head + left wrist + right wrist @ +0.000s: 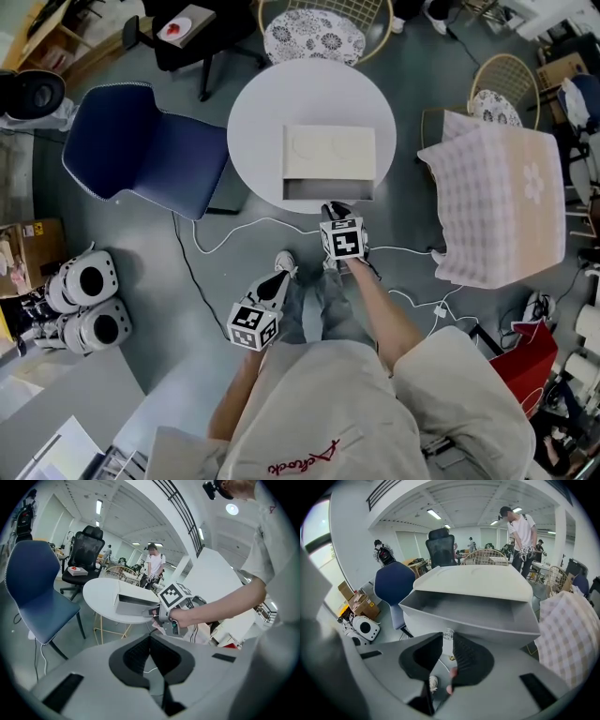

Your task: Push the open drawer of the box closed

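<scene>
Two tongs are in use, one in each of the person's hands. The right tongs [448, 641] stand narrowly apart, with a slim gap between the black ribbed pads [471, 656], and nothing is clamped in that gap. Their tips sit right at the lower front edge of the drawer [487, 616], about midway along its width. The left gripper view shows them up against the drawer's front wall. They seem to touch it, though no view settles whether they press on it. The right tongs slope downward, with the marker cube [343, 240] riding behind the tips.

The left tongs [150, 641] are closed, pad against pad along a single seam, and hold nothing. In the head view they hang low at the person's left side, over the floor and well apart from the bench [253, 112].

The box [328, 150] is white and lies flat on the round white bench, near the edge that faces the person. Its drawer is pulled partway out toward the person, with the grey inside open to view and bare as far as it can be seen. A blue chair [141, 150] stands beside the bench to the left.
</scene>
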`<move>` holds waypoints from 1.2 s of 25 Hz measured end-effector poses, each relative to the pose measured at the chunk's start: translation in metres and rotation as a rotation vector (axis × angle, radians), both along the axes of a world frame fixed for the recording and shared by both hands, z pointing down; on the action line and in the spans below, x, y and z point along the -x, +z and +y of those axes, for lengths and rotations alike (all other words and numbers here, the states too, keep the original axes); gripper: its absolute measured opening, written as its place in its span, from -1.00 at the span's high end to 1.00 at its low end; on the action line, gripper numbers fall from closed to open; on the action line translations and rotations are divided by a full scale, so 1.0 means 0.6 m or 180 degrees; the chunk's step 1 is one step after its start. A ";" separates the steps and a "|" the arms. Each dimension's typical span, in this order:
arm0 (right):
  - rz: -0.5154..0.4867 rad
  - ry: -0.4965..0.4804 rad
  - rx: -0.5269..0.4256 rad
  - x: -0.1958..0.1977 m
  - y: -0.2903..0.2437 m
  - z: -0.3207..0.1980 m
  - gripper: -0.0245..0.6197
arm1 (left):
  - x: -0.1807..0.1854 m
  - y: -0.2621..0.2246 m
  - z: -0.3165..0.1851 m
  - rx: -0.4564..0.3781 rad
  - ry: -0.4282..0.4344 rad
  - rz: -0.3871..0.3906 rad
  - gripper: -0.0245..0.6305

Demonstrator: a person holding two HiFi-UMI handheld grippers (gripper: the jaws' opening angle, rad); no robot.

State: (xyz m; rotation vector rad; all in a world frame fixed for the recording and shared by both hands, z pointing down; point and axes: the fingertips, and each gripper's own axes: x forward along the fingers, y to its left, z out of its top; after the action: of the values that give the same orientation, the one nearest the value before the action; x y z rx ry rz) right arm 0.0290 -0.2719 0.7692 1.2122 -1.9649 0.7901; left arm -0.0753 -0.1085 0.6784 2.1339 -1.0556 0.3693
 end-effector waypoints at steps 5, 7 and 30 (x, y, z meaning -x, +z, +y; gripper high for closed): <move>-0.0005 0.0005 -0.0054 0.000 0.000 -0.042 0.68 | 0.003 0.003 0.006 -0.0005 0.0071 -0.0081 0.89; -0.0001 0.0003 -0.0071 0.001 0.001 -0.058 0.68 | 0.005 0.004 0.005 0.0003 0.0048 -0.0070 0.89; -0.0128 0.0155 -0.0230 -0.043 -0.037 -0.020 0.67 | 0.002 -0.024 -0.052 -0.0151 -0.0106 -0.0028 0.89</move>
State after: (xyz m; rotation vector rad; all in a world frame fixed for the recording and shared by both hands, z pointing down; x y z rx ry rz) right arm 0.0548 -0.2841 0.7471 1.3001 -2.0185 0.7794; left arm -0.0767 -0.1400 0.6638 2.1554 -1.1137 0.3411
